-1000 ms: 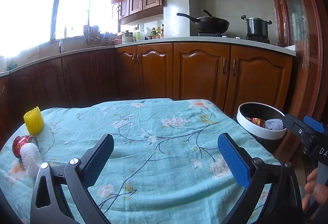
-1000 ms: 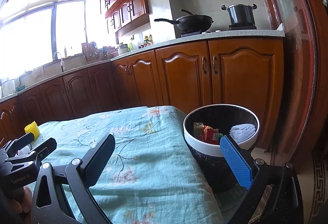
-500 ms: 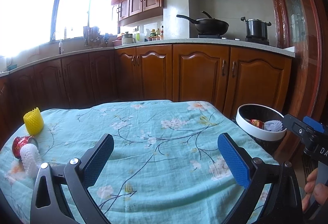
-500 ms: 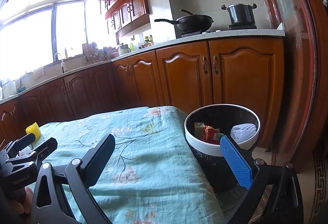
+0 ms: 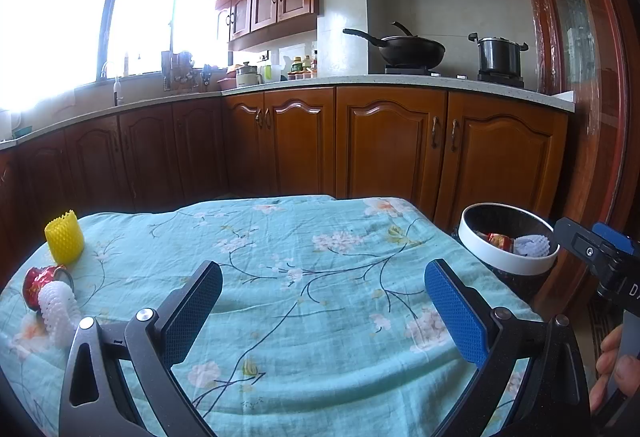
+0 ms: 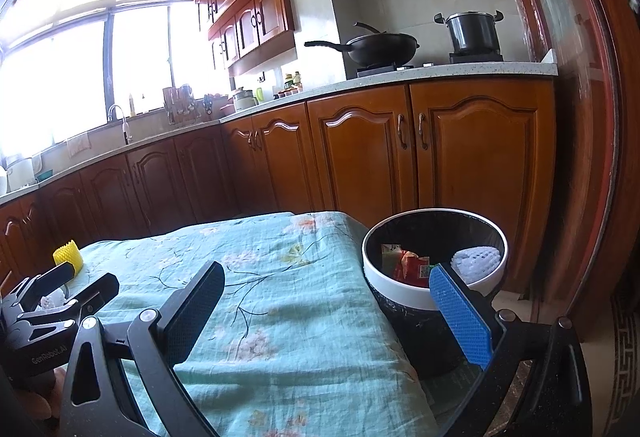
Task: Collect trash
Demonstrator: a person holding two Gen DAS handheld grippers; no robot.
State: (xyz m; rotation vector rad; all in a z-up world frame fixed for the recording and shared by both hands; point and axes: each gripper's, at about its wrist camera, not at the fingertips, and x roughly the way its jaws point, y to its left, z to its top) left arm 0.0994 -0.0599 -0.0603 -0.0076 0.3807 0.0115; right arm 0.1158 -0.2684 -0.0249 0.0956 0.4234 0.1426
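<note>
Both our left tool (image 5: 323, 307) and right tool (image 6: 328, 307) hover released and empty over the bench (image 5: 320, 237), while the yellow net (image 5: 64, 242), red wrapper (image 5: 42, 279) and white net (image 5: 59, 307) wait at its left edge, well apart from the bin (image 6: 434, 297) they belong in.

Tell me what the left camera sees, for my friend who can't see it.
An open left hand-held gripper hovers over a table with a teal flowered cloth, holding nothing. At the cloth's left edge sit a yellow foam net, a white foam net and a red wrapper; a white-rimmed trash bin with trash stands at right.
</note>
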